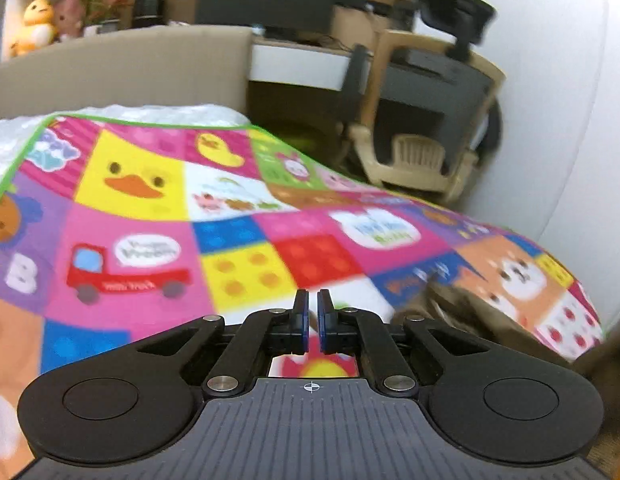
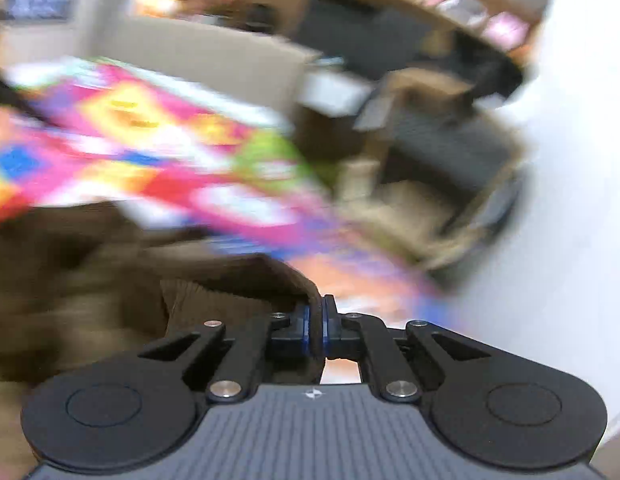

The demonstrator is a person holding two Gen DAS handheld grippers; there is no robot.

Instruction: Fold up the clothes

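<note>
Right gripper (image 2: 317,320) clamped on a fold of brown ribbed garment (image 2: 213,280), left gripper (image 1: 313,312) closed with nothing between its pads, above colourful cartoon play mat (image 1: 149,200), garment bunched at mat's right edge.

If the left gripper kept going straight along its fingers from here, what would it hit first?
Most likely the patchwork play mat: the left gripper points down over it, roughly toward the yellow and red block squares, with nothing between. Its fingers look empty. Depth is hard to judge here.

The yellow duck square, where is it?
In the left wrist view, the yellow duck square sits upper left on the colourful patchwork play mat, above the red truck.
</note>
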